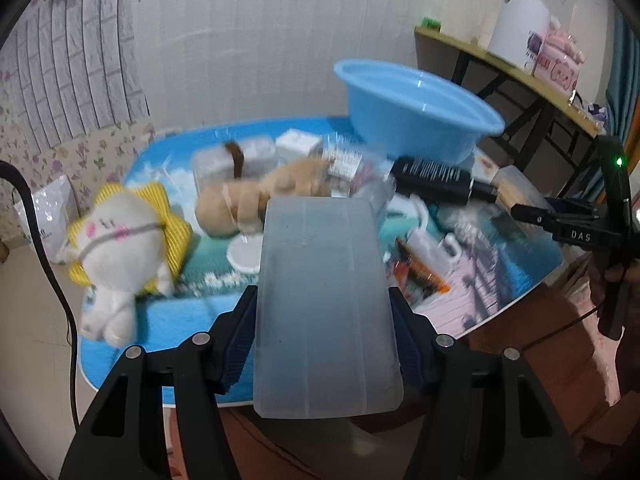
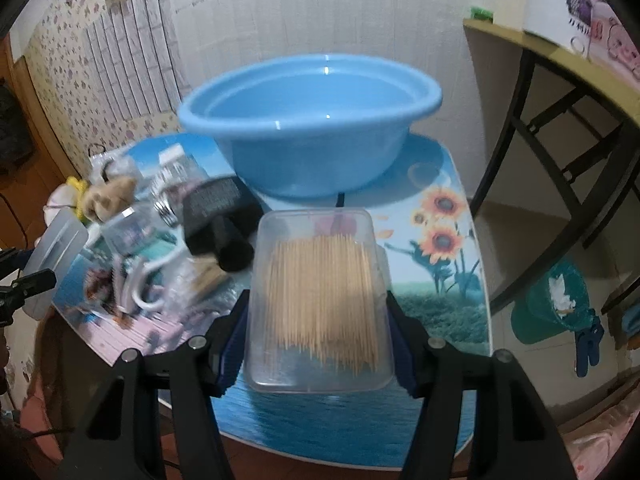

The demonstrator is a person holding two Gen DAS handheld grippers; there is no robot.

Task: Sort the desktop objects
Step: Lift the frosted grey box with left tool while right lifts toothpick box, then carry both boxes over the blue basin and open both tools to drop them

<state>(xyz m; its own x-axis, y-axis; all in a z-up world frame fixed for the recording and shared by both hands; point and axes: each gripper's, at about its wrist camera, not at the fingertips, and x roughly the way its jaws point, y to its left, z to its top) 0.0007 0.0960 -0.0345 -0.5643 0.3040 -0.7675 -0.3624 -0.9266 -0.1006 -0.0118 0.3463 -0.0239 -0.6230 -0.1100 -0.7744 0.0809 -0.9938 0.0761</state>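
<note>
The table [image 2: 448, 312], its top covered with a printed picture of sky, sunflowers and a boardwalk, carries everything; its near edge is cut off behind both pairs of tongs. At its far side stands a large round light-blue plastic basin [image 2: 312, 120], empty inside as far as the right wrist view shows. In front of the basin lies a black hairbrush [image 1: 436, 178] across a blurred heap of clear packets, a white mug and an orange wrapper, none of whose labels can be read. A tan plush dog [image 1: 248, 196] lies mid-table, and a white plush toy with a yellow ruff [image 1: 116, 248] hangs over the table's left edge.

The left tongs [image 1: 326, 332] are part-way closed, gripping a frosted translucent plastic lid [image 1: 324, 304] by its long sides; the lid hides the table behind it. The right tongs [image 2: 318, 320] clamp a clear rectangular plastic box of wooden toothpicks [image 2: 320, 300], held above the table's near edge. On the right tongs, seen from the left wrist, white letters read "DAS".
</note>
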